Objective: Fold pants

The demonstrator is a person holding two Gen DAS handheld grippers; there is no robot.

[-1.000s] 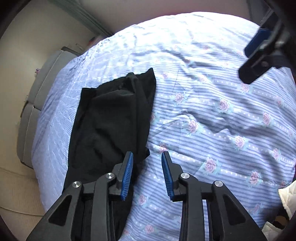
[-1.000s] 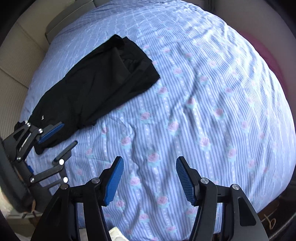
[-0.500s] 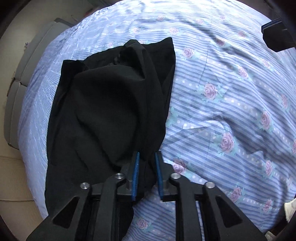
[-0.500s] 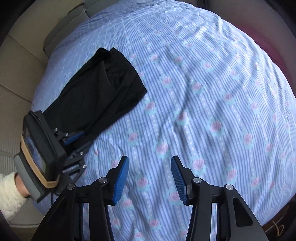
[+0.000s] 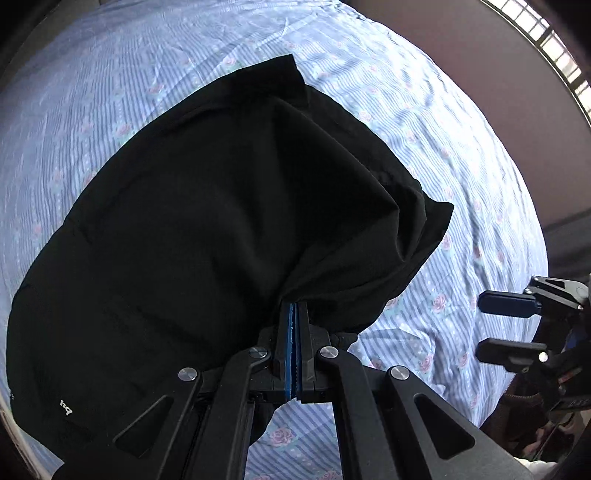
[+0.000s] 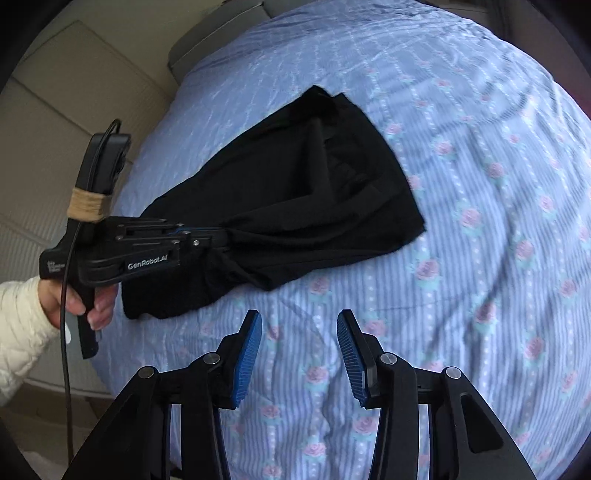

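Black pants (image 5: 221, 229) lie bunched on a bed. My left gripper (image 5: 294, 314) is shut on an edge of the pants and lifts the near part of the cloth off the bed. In the right wrist view the pants (image 6: 314, 192) stretch from the left gripper (image 6: 218, 234) up toward the far middle of the bed. My right gripper (image 6: 299, 339) is open and empty, above bare sheet just in front of the pants. It shows in the left wrist view (image 5: 509, 325) at the right edge, jaws apart.
The bed has a blue striped sheet with pink roses (image 6: 480, 258). A grey headboard or cushion (image 6: 221, 33) is at the far end. Beige floor and wall panels (image 6: 55, 110) lie left of the bed. A dark wall (image 5: 461, 55) stands beyond it.
My left gripper closed on the pants' edge and lifted it, swinging its view round. My right gripper moved closer to the pants and stayed open.
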